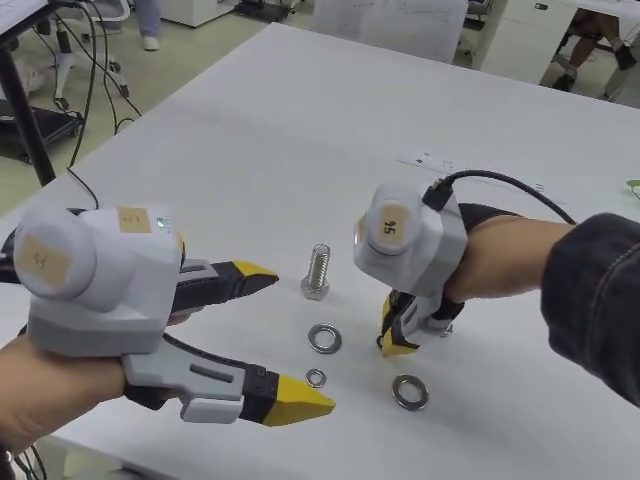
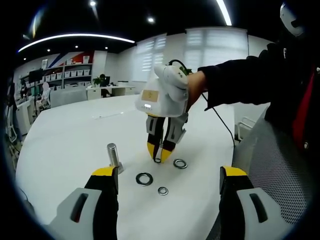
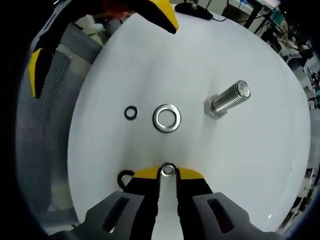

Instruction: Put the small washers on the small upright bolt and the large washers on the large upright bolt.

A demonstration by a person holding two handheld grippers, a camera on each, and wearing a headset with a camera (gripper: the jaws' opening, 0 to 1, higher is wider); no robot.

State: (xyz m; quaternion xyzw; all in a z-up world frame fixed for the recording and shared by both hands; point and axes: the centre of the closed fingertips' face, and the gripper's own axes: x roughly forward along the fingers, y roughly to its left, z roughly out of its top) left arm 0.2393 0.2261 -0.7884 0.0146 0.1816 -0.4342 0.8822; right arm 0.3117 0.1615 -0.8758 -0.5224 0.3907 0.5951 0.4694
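On the white table, near the centre of the head view, the large upright bolt stands on its hex head with its threads up. Below it in the frame a large washer lies flat, and just below that lies a small washer. A second large washer lies flat toward the lower right, apart from both.

The right gripper points down at the table, between the first large washer and the second, with its yellow tips close over the surface. In the right gripper view its jaws stand nearly together at the bottom centre, with a little round metal ring pinched between the tips. The ring looks like another small washer, though it is too small to be sure.

The left gripper sits at the lower left of the head view, held roughly level, its jaws spread wide and gripping nothing. In the left gripper view the bolt and the loose washers lie on the table beyond the two tips.
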